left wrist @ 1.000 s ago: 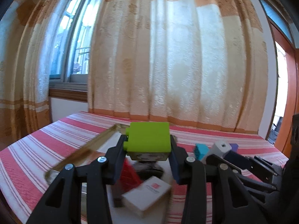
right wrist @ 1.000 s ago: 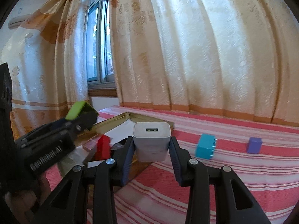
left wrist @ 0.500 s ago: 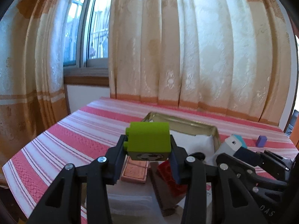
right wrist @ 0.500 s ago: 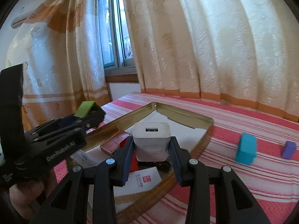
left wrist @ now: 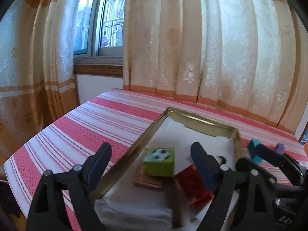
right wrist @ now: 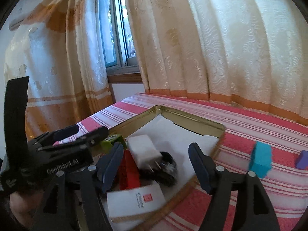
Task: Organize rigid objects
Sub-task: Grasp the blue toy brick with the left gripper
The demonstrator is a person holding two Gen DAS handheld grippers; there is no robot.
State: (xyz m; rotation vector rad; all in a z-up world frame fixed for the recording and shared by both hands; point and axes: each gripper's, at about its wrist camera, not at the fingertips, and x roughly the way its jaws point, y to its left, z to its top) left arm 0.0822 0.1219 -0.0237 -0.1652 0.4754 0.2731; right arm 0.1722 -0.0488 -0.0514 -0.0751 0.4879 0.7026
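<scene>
1. both tools let go in the last half second: the left tool (left wrist: 151, 159) had the green block (left wrist: 159, 161) clamped and the right tool (right wrist: 156, 159) had the white charger (right wrist: 143, 152). now both have jaws that just swung wide with nothing pinched, and both things sit down in the gold tray (left wrist: 207, 122).
2. green block landed on a pinkish flat box (left wrist: 147, 182) near the tray's left wall, soccer ball sticker facing up, with a red brick (left wrist: 194, 184) just beside it.
3. only the right wrist view shows the charger properly: lying tilted, prongs toward the camera, resting on a dark blurry lump (right wrist: 163, 170) i can't identify. it also shows a white card box (right wrist: 134, 198) with a small red square logo; the print is too small to read.
4. that same view catches the left tool from the side, white lettering on it, blurry, not really readable.
5. teal block (right wrist: 260, 160) and purple block (right wrist: 302, 159) sit on the striped table (right wrist: 240, 134) outside the tray, near each other, not touching.
</scene>
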